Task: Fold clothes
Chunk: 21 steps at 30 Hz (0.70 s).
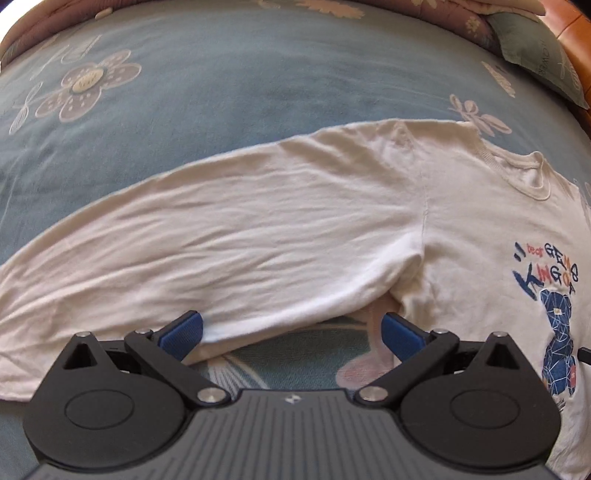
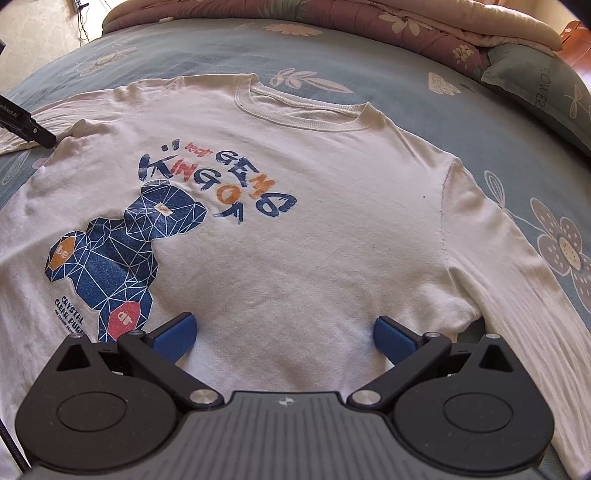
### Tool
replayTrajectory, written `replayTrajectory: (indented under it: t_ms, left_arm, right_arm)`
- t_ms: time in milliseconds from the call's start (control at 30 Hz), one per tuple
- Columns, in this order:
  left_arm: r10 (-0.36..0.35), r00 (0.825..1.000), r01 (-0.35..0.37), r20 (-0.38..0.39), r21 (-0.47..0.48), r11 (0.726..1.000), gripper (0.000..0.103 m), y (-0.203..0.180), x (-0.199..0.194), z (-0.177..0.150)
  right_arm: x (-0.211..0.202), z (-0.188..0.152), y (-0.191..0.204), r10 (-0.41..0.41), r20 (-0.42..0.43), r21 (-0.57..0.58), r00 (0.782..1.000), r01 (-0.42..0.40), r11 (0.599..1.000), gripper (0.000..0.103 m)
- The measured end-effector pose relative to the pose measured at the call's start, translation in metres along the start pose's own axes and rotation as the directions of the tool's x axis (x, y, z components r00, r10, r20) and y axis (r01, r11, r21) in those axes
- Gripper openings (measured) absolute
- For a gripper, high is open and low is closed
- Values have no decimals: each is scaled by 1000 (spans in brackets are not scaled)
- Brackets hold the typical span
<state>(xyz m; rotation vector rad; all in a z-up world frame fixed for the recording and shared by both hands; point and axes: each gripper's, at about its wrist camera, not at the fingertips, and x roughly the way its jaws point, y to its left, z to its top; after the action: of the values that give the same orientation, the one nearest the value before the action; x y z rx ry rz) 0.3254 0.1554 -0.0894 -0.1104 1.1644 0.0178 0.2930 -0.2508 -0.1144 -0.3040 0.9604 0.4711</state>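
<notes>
Item: left gripper [image 1: 291, 332]. Its blue pads [image 1: 183, 330] are spread wide apart and nothing is clasped between them. It is held over the lower edge of the shirt's sleeve [image 1: 207, 236], just short of the armpit; whether the pads touch the cloth cannot be told.

Item: right gripper [image 2: 284, 338]. Its blue pads [image 2: 391, 338] are likewise spread wide and nothing is gripped. It is poised over the lower chest of the shirt, just beside the bottom of the print; contact with the cloth cannot be told.

Item: white long-sleeved shirt [image 2: 314, 236]. It is laid flat, front up, on the bedspread, with both sleeves stretched outward from the body. One sleeve is seen in the left wrist view, lightly creased along its length; the other sleeve [image 2: 517, 295] is seen at the shirt's edge in the right wrist view. A slim black part of the other tool [image 2: 26, 125] is seen at the shirt's far shoulder in the right wrist view.

Item: print [image 2: 122, 254]. A blue faceted bear with orange and red patches is set on the shirt's chest, with blue and orange lettering [image 2: 218, 181] above it, nearer the collar [image 2: 303, 110].

Item: blue floral bedspread [image 1: 258, 74]. It is spread under the shirt and extends beyond the collar.

Item: grey-green pillow [image 2: 543, 85] and a maroon flowered quilt [image 2: 388, 33]. Both are placed beyond the shirt's collar, at the far edge of the bedspread.
</notes>
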Motion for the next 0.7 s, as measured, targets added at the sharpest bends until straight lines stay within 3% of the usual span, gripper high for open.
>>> replayTrajectory:
  t_ms: [133,367,567,700]
  left_arm:
    - [-37,998,35,59,29,999,102,-12,-13,6]
    - [-142,981,130,130,92,987,102,-37,4,56]
    - [-274,950,243,152,194,951,102,-77,27,91]
    - [-251,959,222,129,204,954,102,-83,54,103]
  right_arm:
    - [0,0,1,-6,-1,6,1000,6,1000,103]
    - [0,0,2,-17,-3,15,1000,17,1000,103]
    - [0,0,4,-32,3,33,999,32,999,103]
    - [0,-1,6,-46,8,52,999,46,998,103]
